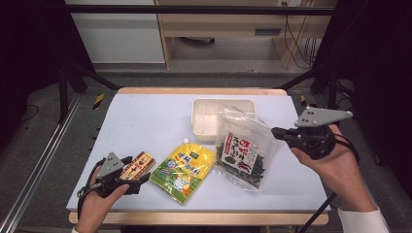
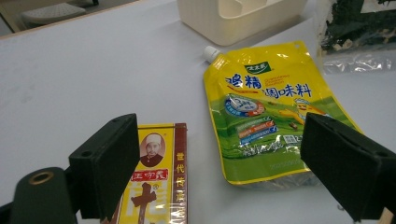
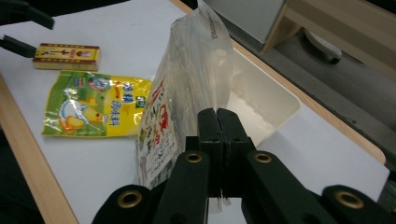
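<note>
While held low at the near left edge of the worktop (image 1: 145,104):
Left tool (image 2: 224,172): jaws spread wide, gripping nothing, aimed across the worktop.
Seasoning box (image 2: 156,186): flat, just ahead of the left jaw, red and yellow.
Yellow pouch (image 2: 266,116): flat beside the box, spout pointing away toward the tray.
Right tool (image 3: 218,140): jaws pressed together on the edge of the seaweed bag, raised at the right side.
Seaweed bag (image 1: 243,150): clear plastic, dark flakes inside, pinched at its right edge, lower end near the worktop, between pouch and right hand (image 1: 340,167).
White tray (image 1: 206,119): farther back, partly behind the bag top.
</note>
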`<state>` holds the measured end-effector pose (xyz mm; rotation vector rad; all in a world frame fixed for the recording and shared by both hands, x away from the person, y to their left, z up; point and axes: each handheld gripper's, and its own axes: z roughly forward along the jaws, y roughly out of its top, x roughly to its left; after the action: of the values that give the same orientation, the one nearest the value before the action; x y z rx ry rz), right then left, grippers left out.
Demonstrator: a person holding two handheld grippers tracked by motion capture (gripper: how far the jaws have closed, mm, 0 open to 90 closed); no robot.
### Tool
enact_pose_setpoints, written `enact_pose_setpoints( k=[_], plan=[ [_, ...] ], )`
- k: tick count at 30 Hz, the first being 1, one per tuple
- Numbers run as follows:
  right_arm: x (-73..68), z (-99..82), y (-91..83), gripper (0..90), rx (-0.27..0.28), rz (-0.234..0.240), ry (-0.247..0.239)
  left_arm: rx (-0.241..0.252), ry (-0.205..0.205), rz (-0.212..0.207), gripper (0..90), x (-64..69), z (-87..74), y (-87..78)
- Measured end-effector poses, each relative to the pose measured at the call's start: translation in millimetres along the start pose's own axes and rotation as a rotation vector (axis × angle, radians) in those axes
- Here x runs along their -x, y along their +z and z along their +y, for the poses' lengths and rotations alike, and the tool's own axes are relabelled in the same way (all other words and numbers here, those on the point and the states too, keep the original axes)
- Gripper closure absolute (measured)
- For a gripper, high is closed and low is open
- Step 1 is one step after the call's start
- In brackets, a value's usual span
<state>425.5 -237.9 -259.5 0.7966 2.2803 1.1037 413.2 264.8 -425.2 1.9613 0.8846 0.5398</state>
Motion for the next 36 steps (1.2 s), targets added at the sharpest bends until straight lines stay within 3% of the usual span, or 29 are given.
enact_pose_setpoints(
  k=[4,7,10,20,25,36],
  plan=[
    [-5.5,18.6,4.8,89.9,-0.006,0.047,-0.033,-0.002,0.026,-0.02,12.8,4.6,1.3,-1.2],
    [-7.4,28.9,7.2,89.9,-0.01,0.076,-0.046,-0.007,0.056,-0.024,15.2,6.9,10.8,-3.2],
    [-9.3,41.5,10.2,90.0,-0.031,0.103,-0.068,-0.004,0.135,-0.02,17.0,9.4,34.3,-8.9],
    [-11.4,87.5,12.2,90.0,-0.065,0.135,-0.153,0.033,0.301,-0.077,20.8,19.0,129.3,-11.8],
    [-13.1,103.3,17.6,90.0,-0.084,0.138,-0.184,0.024,0.379,-0.055,20.9,27.3,165.3,-9.7],
    [-18.2,117.2,34.6,90.0,-0.092,0.167,-0.198,0.049,0.414,-0.069,21.0,33.0,202.9,-13.4]
  ],
)
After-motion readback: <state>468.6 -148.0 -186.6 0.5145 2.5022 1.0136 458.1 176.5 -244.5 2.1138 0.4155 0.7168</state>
